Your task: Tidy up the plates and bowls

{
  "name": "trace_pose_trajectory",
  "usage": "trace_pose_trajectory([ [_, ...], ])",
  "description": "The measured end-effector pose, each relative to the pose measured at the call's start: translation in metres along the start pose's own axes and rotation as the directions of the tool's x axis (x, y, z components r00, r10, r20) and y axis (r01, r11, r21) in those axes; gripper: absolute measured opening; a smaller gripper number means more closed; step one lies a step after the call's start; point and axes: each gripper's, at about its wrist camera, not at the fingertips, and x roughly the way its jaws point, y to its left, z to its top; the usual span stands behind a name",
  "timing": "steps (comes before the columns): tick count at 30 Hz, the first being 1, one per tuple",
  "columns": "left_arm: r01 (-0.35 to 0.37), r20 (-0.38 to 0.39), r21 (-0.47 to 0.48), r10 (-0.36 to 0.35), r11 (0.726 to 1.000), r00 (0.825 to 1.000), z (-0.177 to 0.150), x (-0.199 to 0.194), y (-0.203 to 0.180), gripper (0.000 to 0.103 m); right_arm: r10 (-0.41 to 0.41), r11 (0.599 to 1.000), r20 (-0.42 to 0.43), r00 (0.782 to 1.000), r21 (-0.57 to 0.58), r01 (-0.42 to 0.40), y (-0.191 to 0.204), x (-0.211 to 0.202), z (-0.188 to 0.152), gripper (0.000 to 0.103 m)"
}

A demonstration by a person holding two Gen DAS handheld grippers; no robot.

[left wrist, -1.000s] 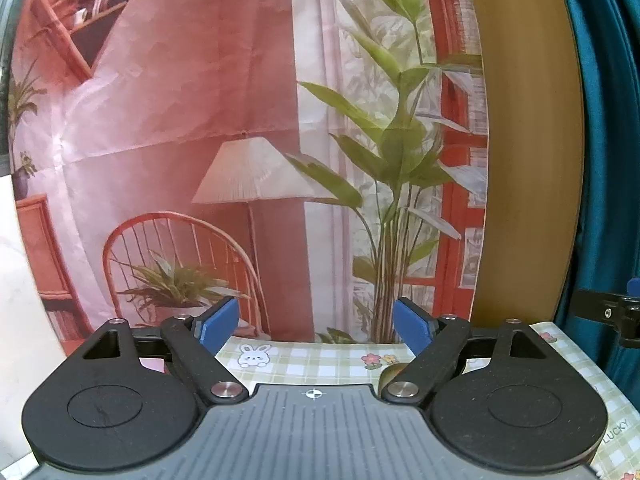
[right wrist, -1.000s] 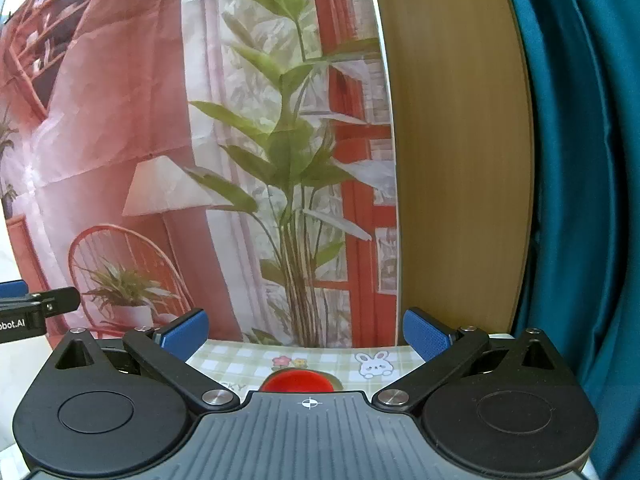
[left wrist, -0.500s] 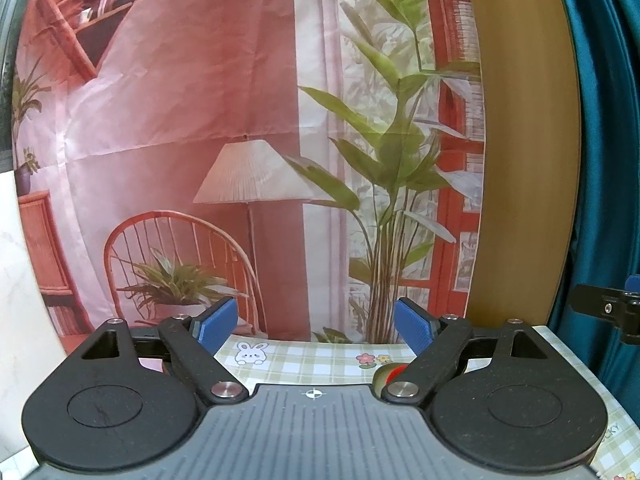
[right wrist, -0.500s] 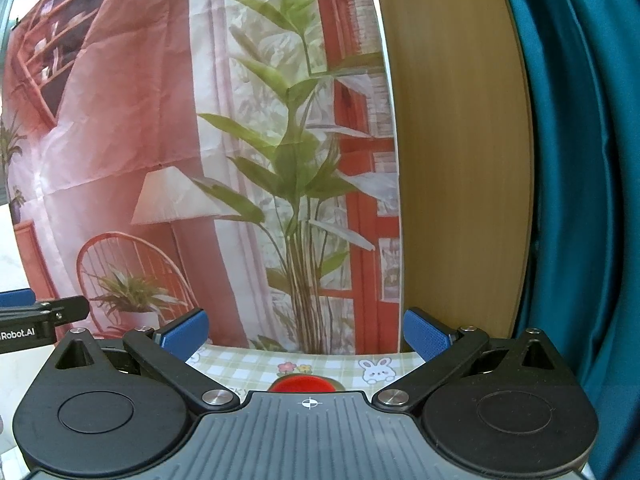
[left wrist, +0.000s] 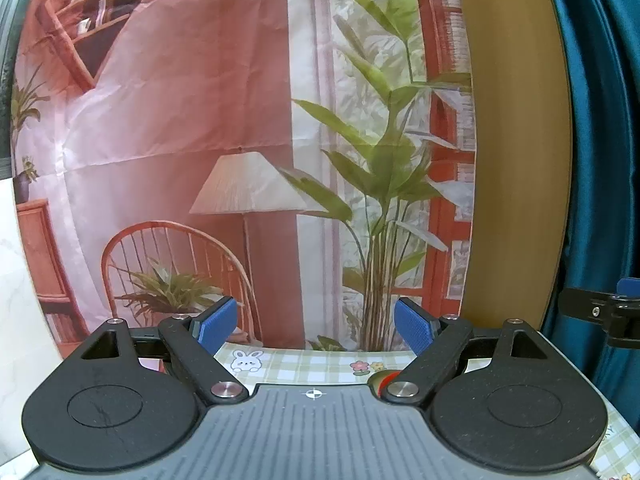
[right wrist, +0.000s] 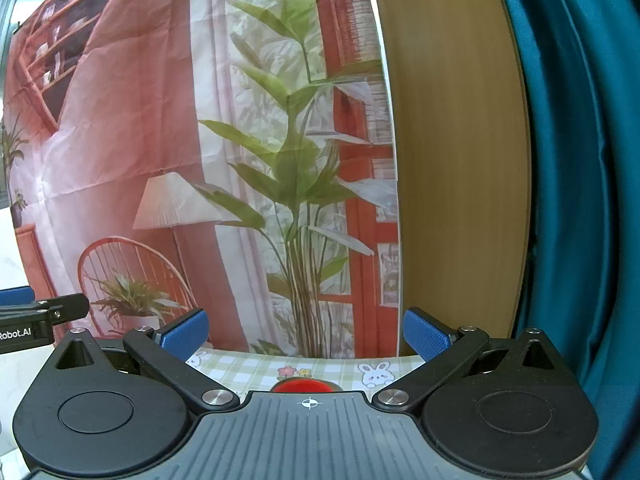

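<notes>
My left gripper is open and empty, held above the near part of a green checked tablecloth. My right gripper is open and empty too, to the right of the left one. A red round dish peeks out just past the right gripper's body; only its far rim shows. A sliver of the same red dish shows by the left gripper's right finger. Most of the table is hidden under both grippers.
A printed backdrop with a lamp, chair and plant hangs behind the table. A wooden panel and a teal curtain stand at the right. The right gripper's tip shows at the left view's right edge.
Both cameras have tilted slightly, so a little more of the tablecloth and the red dish shows. Both grippers stay open.
</notes>
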Motion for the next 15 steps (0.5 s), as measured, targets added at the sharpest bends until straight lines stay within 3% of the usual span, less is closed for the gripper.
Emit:
trace_pose_trajectory([
  [15, 0.002, -0.001, -0.008, -0.002, 1.000, 1.000, -0.0009, -0.0012, 0.0019, 0.087, 0.001, 1.000, 0.001, 1.000, 0.000, -0.001, -0.0007, -0.0005, -0.0002, 0.103],
])
